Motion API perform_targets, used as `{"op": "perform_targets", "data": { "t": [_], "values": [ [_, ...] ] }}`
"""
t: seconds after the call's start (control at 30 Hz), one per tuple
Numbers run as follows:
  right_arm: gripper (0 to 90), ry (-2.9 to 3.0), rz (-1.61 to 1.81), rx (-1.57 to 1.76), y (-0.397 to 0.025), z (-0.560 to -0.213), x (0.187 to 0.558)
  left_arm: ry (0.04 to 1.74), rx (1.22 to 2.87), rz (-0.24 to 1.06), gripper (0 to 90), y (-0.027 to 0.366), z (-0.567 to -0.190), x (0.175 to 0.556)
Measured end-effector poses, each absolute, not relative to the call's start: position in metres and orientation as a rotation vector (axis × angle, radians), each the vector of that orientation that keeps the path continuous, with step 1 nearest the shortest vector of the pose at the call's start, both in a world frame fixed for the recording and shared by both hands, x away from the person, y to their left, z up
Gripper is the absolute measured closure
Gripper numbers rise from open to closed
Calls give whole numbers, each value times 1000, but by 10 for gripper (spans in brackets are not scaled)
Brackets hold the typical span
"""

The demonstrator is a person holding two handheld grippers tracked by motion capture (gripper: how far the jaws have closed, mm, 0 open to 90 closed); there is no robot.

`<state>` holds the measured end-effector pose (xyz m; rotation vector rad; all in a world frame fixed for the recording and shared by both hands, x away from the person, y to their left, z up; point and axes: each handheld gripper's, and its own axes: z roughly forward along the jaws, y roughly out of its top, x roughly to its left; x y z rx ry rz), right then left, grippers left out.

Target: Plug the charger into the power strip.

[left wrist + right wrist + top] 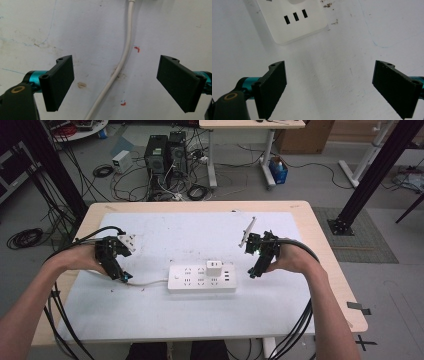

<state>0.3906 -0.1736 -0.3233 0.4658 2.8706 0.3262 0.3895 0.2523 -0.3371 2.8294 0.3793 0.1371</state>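
Gaping wide, the left gripper [123, 276] holds nothing; its flat, matte black rectangular pads [58, 82] stand well apart on teal stubs in the left gripper view. Between them, on the surface below, runs a smooth, round white cable [122, 61], curving gently across a scuffed white mat [150, 310] marked with brown smudges and small red ticks. From the high view this gripper sits at the mat's left side, its tips just beside the cable, which leads right to a white power strip [192, 280].

Likewise spread and empty, the right gripper [253, 273] shows finely ribbed black pads [272, 87] in the right gripper view. The strip's rounded corner, with three dark slots, lies ahead of the jaws, apart from them. From above, the strip lies flat at mat centre, between the two grippers, with a white cube-shaped plug adapter [214, 268] seated upright on it. The mat covers a pale wooden table [327, 265].
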Motion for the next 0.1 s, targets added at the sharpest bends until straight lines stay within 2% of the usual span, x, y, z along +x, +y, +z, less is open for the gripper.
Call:
{"op": "perform_targets", "data": {
  "t": [0.1],
  "values": [
    [117,2872,328,466,-174,-323,391,375,2828,140,145,253,-337,390]
  ]
}}
